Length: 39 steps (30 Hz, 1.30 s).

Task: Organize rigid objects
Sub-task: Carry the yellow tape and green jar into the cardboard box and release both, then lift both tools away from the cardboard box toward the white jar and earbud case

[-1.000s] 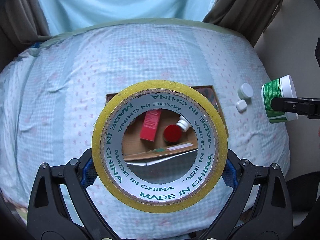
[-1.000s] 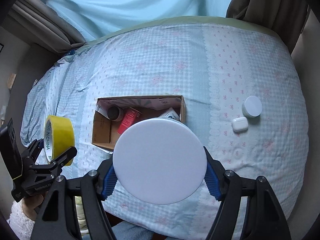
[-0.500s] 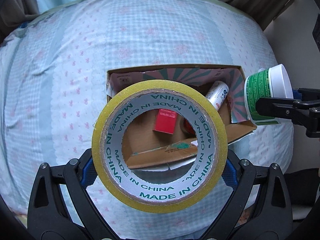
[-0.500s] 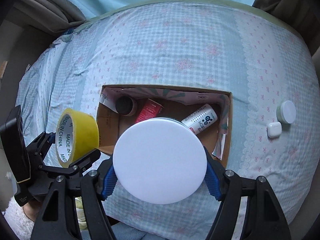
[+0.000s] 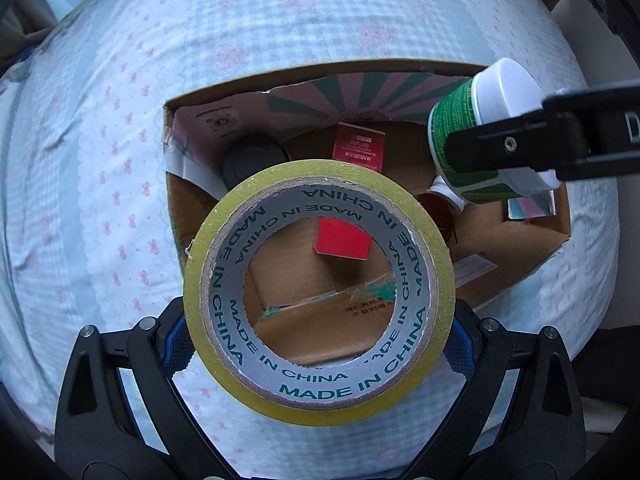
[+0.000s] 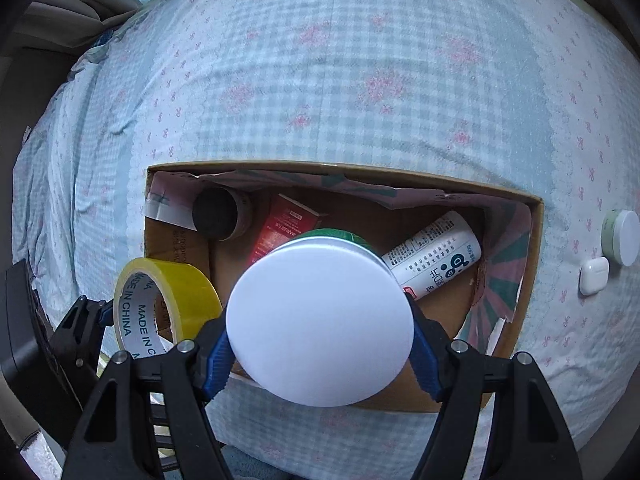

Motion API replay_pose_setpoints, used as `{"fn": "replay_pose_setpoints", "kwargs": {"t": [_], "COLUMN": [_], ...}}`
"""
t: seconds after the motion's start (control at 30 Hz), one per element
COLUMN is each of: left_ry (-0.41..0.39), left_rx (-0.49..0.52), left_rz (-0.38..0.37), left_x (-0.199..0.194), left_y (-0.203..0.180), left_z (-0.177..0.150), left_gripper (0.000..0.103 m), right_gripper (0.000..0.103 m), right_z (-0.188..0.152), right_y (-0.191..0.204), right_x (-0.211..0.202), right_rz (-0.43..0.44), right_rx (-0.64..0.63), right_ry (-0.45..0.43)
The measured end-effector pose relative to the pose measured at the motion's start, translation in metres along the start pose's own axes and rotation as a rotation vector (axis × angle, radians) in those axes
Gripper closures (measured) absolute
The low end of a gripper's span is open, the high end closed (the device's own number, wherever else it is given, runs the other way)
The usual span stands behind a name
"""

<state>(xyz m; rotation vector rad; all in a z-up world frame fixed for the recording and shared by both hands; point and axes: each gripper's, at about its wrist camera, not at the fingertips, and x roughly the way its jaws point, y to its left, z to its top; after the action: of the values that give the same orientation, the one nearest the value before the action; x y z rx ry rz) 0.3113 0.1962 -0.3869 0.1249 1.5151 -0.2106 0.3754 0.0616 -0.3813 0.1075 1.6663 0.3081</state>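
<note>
My left gripper (image 5: pixel 320 344) is shut on a yellow tape roll (image 5: pixel 224 248) printed "MADE IN CHINA", held over the near left part of an open cardboard box (image 5: pixel 536 264). My right gripper (image 6: pixel 320 336) is shut on a green jar with a white lid (image 6: pixel 320 320), held over the box's (image 6: pixel 536 240) middle. The jar (image 5: pixel 484 120) and the right gripper also show at the right in the left wrist view. The tape roll (image 6: pixel 188 292) shows at the left in the right wrist view. In the box lie a red carton (image 6: pixel 280 228), a white tube (image 6: pixel 436 260) and a dark round container (image 6: pixel 218 218).
The box sits on a bed with a blue checked sheet (image 6: pixel 360 80). A small white round jar (image 6: pixel 624 236) and a white earbud case (image 6: pixel 594 276) lie on the sheet right of the box. Curtains hang beyond the bed's far edge.
Both grippers have moved forward and down toward the box with their loads. The box now fills much more of both views, and the jar hangs over its inside.
</note>
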Motion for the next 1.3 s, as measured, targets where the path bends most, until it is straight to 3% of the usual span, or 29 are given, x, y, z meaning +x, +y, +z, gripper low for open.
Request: {"fn": "replay_pose_setpoints", "kwargs": {"t": [0.1,0.17,0.23,0.3,0.33,0.37,0.77,1.13,1.3], "left_ry": [0.028,0.043,0.051,0.032,0.027,0.023,-0.011,-0.107,-0.164], "left_rx": [0.023,0.035,0.058,0.077,0.075,0.069,0.039,0.028,0.028], "left_rz": [0.032,0.008,0.027,0.038,0.035,0.035,0.034,0.051,0.074], "left_x": [0.01,0.015,0.017,0.013,0.011,0.009,-0.018,-0.068,-0.097], "left_y": [-0.007,-0.011,-0.017,-0.021,-0.021,-0.021,-0.014,-0.014,-0.021], "left_z": [0.004,0.005,0.003,0.001,0.001,0.0,-0.006,-0.033,-0.049], "left_gripper": [0.007,0.006,0.0,0.0,0.0,0.0,0.0,0.0,0.0], "right_gripper": [0.034,0.034,0.033,0.02,0.003,0.0,0.0,0.0,0.0], "right_z": [0.008,0.012,0.013,0.013,0.013,0.012,-0.002,-0.032,-0.056], "right_y": [-0.01,-0.016,-0.02,-0.023,-0.026,-0.028,-0.032,-0.015,-0.003], "right_x": [0.013,0.021,0.025,0.026,0.024,0.021,0.004,-0.037,-0.063], "right_rz": [0.048,0.086,0.106,0.104,0.115,0.125,0.114,0.089,0.026], "right_rx": [0.046,0.078,0.102,0.132,0.148,0.154,0.151,0.117,0.062], "right_ry": [0.037,0.05,0.039,0.022,0.005,-0.018,-0.066,-0.132,-0.168]}}
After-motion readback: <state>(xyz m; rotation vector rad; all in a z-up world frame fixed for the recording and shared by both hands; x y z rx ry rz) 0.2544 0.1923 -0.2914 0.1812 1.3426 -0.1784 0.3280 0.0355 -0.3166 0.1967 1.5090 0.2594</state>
